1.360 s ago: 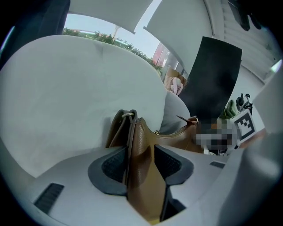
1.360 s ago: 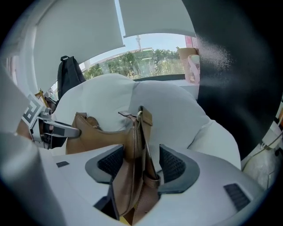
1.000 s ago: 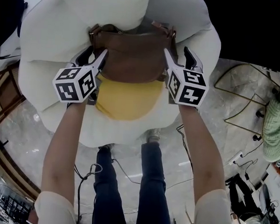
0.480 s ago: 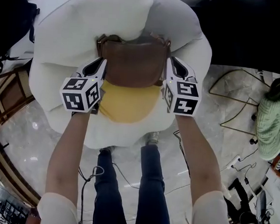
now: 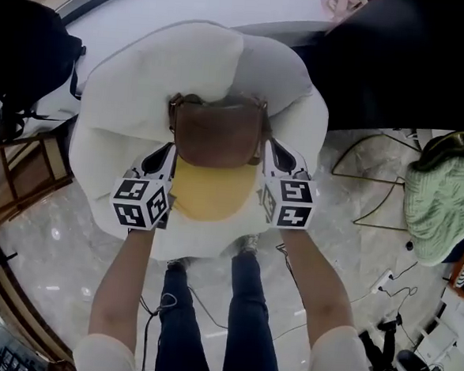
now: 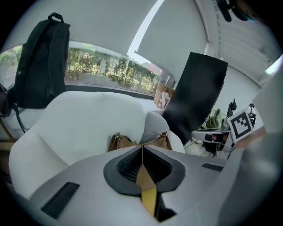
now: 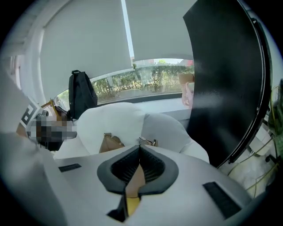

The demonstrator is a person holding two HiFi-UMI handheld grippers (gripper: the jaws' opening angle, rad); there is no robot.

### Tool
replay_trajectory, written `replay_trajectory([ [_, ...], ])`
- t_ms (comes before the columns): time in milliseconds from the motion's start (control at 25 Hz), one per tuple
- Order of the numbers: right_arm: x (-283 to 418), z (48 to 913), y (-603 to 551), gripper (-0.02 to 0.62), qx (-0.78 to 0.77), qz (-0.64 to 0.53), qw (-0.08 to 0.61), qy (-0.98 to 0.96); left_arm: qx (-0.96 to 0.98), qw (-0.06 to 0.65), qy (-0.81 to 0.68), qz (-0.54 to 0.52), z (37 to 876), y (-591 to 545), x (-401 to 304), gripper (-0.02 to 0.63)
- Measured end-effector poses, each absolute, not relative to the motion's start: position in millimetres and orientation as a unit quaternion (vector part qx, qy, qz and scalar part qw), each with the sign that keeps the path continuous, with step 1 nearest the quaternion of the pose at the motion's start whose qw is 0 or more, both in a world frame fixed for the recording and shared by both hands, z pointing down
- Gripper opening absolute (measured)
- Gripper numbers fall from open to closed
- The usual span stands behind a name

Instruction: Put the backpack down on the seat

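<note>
Brown backpack [image 5: 218, 132] resting on the white seat [image 5: 137, 71].
Left gripper [image 5: 168, 148] and right gripper [image 5: 271, 146] flank it, jaws just pressed together, seemingly empty.

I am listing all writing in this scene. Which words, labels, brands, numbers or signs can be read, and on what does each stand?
No readable text in any view.
Cubes on the left gripper and right gripper: black-and-white square patterns only, no letters or numbers.
Brown bag on the white seat: no brand or label visible.
Black backpack: no print can be made out.
</note>
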State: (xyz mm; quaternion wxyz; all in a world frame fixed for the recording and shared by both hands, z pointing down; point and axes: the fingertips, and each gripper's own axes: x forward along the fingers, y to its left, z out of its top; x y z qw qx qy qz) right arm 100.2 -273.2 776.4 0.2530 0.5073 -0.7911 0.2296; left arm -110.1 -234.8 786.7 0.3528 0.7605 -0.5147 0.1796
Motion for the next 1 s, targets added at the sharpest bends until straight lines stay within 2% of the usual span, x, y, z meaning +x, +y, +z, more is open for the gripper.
replay_trajectory([
  [400, 99, 698, -229, 0.031, 0.513, 0.238, 0.219, -0.795, 0.766, 0.336, -0.532, 0.135, 697, -195, -102, 0.038],
  [680, 95, 633, -202, 0.031, 0.506, 0.24, 0.198, -0.804, 0.792, 0.32, -0.5, 0.141, 631, -169, -91, 0.038],
  [1000, 91, 544, -165, 0.031, 0.49, 0.225, 0.167, -0.825, 0.817, 0.266, -0.486, 0.159, 552, -132, -88, 0.038],
])
